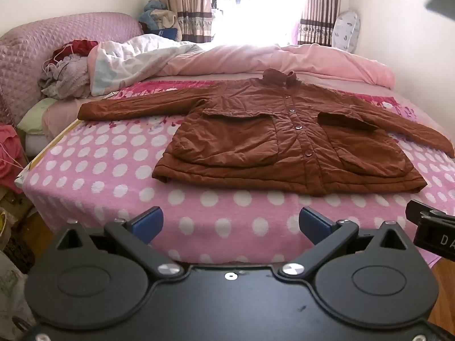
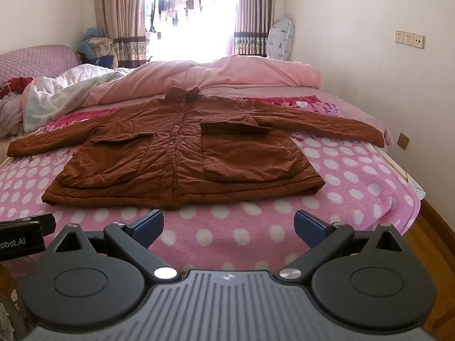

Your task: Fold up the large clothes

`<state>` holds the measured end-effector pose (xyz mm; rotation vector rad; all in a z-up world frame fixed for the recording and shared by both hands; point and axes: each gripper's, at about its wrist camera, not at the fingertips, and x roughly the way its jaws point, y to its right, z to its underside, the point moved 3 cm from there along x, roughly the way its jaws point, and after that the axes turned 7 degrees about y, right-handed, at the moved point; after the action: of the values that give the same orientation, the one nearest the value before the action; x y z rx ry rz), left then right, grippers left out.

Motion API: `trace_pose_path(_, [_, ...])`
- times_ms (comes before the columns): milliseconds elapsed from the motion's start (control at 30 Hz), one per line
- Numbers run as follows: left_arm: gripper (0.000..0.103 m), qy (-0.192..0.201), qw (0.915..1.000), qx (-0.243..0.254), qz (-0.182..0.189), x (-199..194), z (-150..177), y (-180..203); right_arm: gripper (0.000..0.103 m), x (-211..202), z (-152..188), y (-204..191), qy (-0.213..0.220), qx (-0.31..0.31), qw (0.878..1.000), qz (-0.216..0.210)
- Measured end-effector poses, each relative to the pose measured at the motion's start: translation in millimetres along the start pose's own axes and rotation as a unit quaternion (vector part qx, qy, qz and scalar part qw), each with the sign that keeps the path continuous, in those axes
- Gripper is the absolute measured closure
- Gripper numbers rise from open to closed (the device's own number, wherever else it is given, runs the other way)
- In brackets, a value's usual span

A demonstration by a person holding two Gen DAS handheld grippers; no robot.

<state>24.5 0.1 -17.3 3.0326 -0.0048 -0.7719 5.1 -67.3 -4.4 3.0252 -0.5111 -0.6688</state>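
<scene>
A brown buttoned jacket [image 1: 287, 139] lies flat, front up, on a pink polka-dot blanket [image 1: 113, 170], both sleeves spread out sideways and the collar at the far end. It also shows in the right wrist view [image 2: 182, 156]. My left gripper [image 1: 231, 224] is open and empty, held over the blanket's near edge, short of the jacket's hem. My right gripper [image 2: 229, 226] is open and empty, likewise short of the hem. Each gripper's body shows at the edge of the other's view.
A pink duvet [image 1: 270, 59] and a white quilt [image 1: 128, 59] are bunched along the far side of the bed. A heap of clothes [image 1: 68, 74] lies at the far left by the quilted headboard [image 1: 37, 48]. A wall [image 2: 398, 91] and wood floor [image 2: 432, 244] lie right.
</scene>
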Motion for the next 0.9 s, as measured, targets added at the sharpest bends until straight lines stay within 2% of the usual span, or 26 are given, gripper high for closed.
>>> trace_pose_path(900, [0.000,0.002,1.0000,0.000,-0.003,-0.9,-1.2,1.3,0.000,-0.3,0.7,1.5,-0.001,0.000,1.000,-0.001])
